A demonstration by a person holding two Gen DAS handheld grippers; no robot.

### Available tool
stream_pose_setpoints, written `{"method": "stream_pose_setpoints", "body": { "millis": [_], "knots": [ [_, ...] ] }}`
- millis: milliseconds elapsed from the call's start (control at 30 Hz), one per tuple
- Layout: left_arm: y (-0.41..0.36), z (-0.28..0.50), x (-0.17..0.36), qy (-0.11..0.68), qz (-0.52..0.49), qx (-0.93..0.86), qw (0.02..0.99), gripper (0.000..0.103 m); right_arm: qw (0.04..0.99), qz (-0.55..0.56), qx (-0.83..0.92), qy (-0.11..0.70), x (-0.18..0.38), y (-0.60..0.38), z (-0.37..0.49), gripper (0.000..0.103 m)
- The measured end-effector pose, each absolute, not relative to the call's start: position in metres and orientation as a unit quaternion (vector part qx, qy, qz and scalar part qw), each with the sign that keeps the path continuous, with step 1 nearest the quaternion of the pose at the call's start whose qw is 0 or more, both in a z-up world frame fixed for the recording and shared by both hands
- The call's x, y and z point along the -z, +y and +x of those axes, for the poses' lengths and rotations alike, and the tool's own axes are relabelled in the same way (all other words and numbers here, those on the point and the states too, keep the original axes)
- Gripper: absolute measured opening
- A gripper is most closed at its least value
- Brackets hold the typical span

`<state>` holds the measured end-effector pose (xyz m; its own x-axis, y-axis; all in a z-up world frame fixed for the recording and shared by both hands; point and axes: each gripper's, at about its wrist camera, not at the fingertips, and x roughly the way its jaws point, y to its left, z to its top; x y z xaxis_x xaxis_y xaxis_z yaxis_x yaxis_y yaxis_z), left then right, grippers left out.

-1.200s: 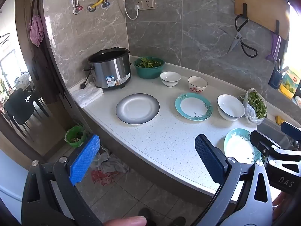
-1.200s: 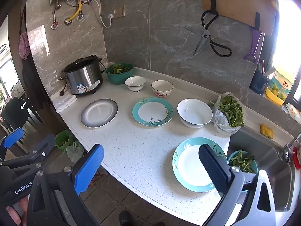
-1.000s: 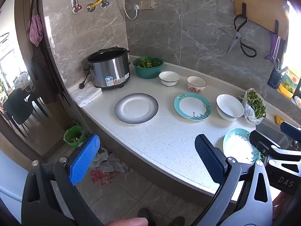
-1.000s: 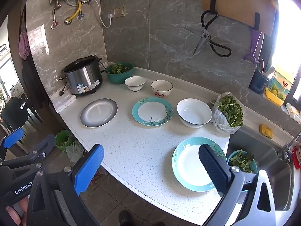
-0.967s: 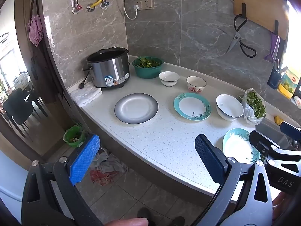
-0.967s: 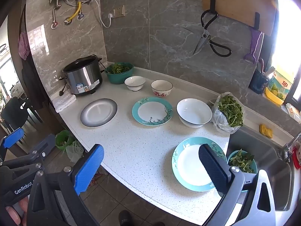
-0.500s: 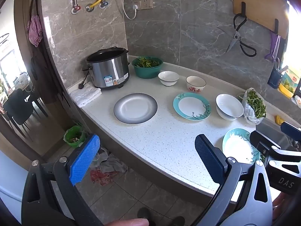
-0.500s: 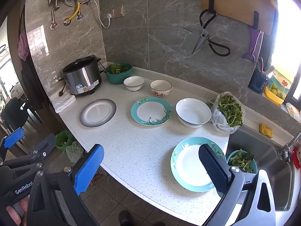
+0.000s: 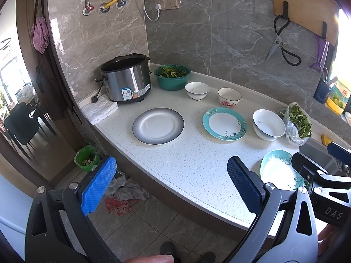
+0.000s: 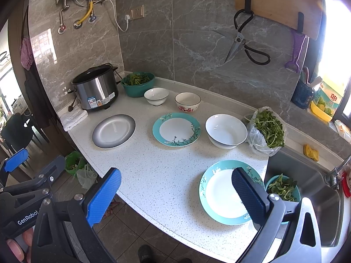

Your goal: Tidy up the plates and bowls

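Both my grippers hang wide apart and empty, short of the surface (image 10: 153, 175). My right gripper (image 10: 175, 188) is nearer the teal-rimmed plate (image 10: 221, 195) at the near edge, lying flat just ahead-right; left gripper (image 9: 171, 182) faces the grey plate (image 9: 158, 125). Beyond sit a second teal plate (image 10: 176, 129) and three bowls.

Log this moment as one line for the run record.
left gripper open, empty | right gripper open, above near teal plate | gray plate, far teal plate, three bowls untouched
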<state>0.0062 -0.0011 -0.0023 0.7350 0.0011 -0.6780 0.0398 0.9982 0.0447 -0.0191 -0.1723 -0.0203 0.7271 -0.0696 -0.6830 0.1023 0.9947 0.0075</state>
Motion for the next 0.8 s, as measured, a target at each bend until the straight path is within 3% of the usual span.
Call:
{"method": "stream_pose_setpoints", "body": {
  "millis": [800],
  "knots": [
    [0.0015, 0.0138, 0.0110, 0.366, 0.027, 0.009, 0.930, 0.103, 0.928, 0.023, 0.046, 0.369, 0.0201, -0.1728, -0.0169, 0.103]
  ]
}}
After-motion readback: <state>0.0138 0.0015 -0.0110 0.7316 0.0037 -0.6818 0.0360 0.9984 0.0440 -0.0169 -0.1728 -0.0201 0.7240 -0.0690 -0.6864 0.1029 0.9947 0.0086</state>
